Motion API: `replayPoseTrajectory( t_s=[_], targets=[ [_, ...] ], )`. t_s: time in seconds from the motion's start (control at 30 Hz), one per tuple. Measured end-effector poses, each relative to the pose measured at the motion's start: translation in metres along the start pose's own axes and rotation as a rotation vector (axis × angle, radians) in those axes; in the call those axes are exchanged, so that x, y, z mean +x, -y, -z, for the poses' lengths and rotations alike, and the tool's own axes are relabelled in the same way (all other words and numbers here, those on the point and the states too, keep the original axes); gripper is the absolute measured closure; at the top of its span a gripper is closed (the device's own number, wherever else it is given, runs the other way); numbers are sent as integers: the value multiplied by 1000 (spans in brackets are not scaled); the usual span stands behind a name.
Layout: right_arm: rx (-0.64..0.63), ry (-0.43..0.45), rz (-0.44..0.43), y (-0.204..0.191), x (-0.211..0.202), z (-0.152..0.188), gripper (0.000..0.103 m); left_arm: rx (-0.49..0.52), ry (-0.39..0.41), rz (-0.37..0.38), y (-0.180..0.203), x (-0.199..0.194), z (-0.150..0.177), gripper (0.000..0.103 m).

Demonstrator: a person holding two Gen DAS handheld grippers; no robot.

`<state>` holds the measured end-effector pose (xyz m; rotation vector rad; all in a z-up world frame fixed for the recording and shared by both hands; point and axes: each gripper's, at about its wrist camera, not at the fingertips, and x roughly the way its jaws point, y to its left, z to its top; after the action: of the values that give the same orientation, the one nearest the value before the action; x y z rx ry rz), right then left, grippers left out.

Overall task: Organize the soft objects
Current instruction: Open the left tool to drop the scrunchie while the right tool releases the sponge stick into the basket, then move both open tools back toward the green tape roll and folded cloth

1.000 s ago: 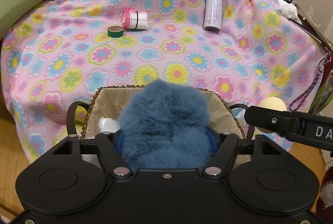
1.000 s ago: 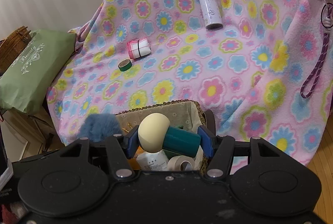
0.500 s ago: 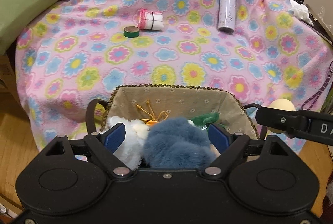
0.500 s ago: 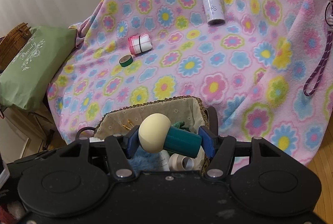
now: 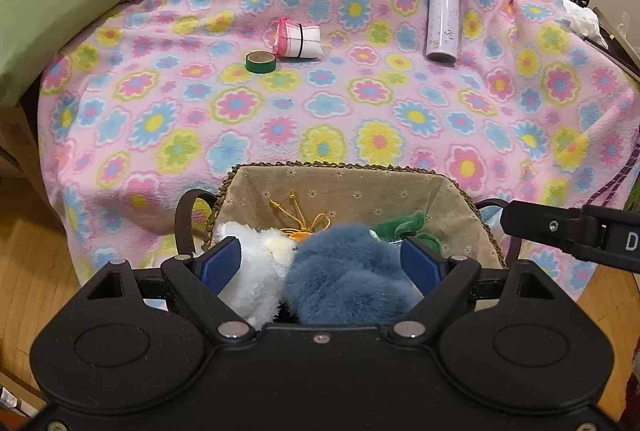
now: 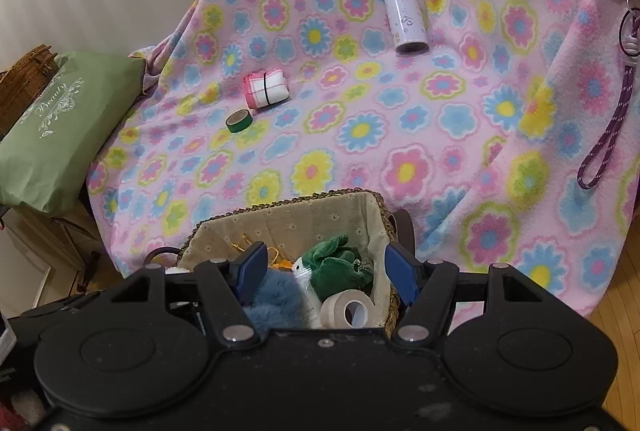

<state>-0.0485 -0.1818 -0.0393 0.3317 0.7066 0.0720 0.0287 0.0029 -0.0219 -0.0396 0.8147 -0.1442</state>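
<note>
On the left, the left gripper (image 5: 320,263) now has its jaws spread wide over the basket (image 5: 360,177); a second ago they were clamped on the blue fluffy toy (image 5: 344,271), held above the rim. That toy now lies inside the basket, loose between the open pads, pressed against a white plush (image 5: 252,259), with a green plush (image 5: 404,225) just behind it. So the left hand's deposit looks finished.

On the right, the right gripper (image 6: 322,271) has also let go: half a second ago its jaws pinched a cream ball with a teal handle, and now they stand apart with nothing between them. That piece cannot be seen in the basket, so where it landed I cannot tell.

Out on the floral blanket (image 5: 320,111), the folded pink-and-white cloth (image 5: 298,39) remains, probably the next soft thing to collect.
</note>
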Motion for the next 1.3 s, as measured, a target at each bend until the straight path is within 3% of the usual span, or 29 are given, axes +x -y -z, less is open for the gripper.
replayPoseTrajectory(
  t_s=[0.73, 1.3],
  targets=[
    [-11, -7, 0, 3, 0, 1, 38, -21, 73, -79, -7, -11, -3, 17],
    [-35, -34, 6, 1, 11, -1, 35, -29, 41, -89, -14, -6, -7, 16]
  ],
)
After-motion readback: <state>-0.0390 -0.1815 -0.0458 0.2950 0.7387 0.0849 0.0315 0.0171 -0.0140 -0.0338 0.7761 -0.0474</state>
